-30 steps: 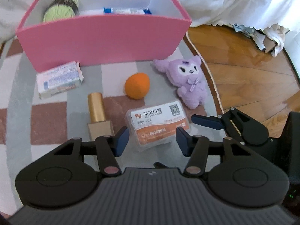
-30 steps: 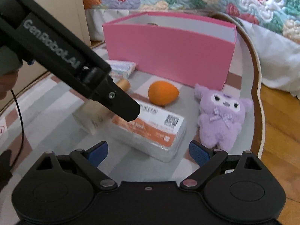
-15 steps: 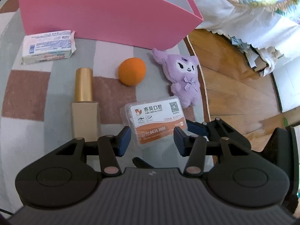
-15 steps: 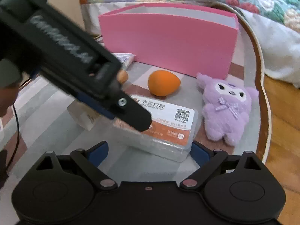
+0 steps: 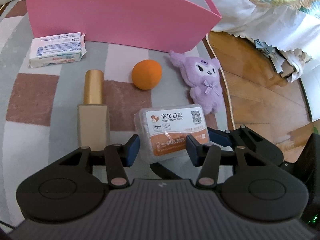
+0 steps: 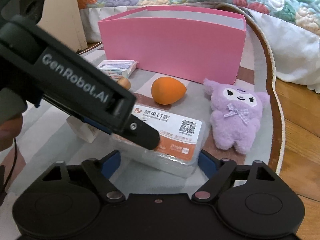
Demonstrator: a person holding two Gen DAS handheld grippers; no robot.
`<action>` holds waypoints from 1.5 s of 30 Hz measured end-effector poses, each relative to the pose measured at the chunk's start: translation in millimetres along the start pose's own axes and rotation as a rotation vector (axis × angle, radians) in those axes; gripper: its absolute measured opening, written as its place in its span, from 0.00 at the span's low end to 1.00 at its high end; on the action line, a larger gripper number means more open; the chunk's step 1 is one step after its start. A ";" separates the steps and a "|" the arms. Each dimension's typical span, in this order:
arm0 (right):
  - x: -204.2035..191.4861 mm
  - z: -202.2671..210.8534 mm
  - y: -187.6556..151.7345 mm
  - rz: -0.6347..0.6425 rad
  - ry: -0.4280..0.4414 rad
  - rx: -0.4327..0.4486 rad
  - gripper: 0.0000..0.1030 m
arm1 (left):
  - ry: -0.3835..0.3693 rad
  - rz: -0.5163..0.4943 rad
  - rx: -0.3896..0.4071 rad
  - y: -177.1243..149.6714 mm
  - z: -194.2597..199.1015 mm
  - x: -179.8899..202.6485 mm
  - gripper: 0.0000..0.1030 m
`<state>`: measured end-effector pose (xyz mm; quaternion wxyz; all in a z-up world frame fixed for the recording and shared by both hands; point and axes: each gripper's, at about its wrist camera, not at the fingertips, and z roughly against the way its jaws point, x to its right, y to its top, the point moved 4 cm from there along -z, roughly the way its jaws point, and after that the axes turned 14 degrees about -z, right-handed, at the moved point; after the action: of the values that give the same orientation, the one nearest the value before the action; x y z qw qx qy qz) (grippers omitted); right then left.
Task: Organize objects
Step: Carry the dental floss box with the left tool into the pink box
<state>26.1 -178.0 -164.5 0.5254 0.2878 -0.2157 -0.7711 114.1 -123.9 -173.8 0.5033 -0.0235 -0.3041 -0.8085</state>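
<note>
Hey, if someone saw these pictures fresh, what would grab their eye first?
Probably the big pink box standing at the back of the rug. Next, the purple plush and orange sponge before it, and the clear floss box nearest, with both grippers' jaws around it.

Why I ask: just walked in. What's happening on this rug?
A person holds a claw in each hand. Both meet at the clear dental box: the left claw hovers open over it, and the right claw has just been closing its jaws around it, not yet gripping. The plush, orange sponge, bottle and tissue pack lie before the pink box.
</note>
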 end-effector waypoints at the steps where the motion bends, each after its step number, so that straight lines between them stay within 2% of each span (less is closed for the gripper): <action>1: -1.9 1.3 1.1 0.003 0.001 -0.005 0.83 | -0.004 0.005 -0.002 -0.9 4.3 0.8 0.48; 6: -14.1 20.6 3.5 0.041 -0.020 -0.036 0.85 | -0.033 0.012 -0.012 -5.5 26.5 6.8 0.46; 13: -29.5 38.0 15.5 0.005 -0.010 -0.091 0.89 | -0.038 0.016 0.019 -5.4 62.8 17.1 0.46; 21: -44.1 62.6 47.2 0.043 0.000 -0.022 0.89 | -0.017 0.000 0.102 13.2 111.4 25.5 0.46; 30: -57.7 83.9 90.7 0.131 -0.020 0.076 0.89 | 0.032 -0.010 0.184 49.9 154.9 33.0 0.46; 35: -54.6 93.8 123.8 0.097 0.034 0.077 0.89 | 0.042 -0.019 0.222 74.9 172.4 32.5 0.46; 41: -52.8 94.1 169.1 0.151 0.040 0.106 0.89 | 0.068 -0.027 0.274 119.9 179.0 25.2 0.46; 45: -48.7 78.9 204.3 0.162 0.044 0.103 0.89 | 0.077 -0.004 0.285 155.9 165.1 11.0 0.47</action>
<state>127.2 -202.5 34.3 0.5752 0.3129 -0.2659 -0.7075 193.5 -95.7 37.4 0.5111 0.0800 -0.3961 -0.7586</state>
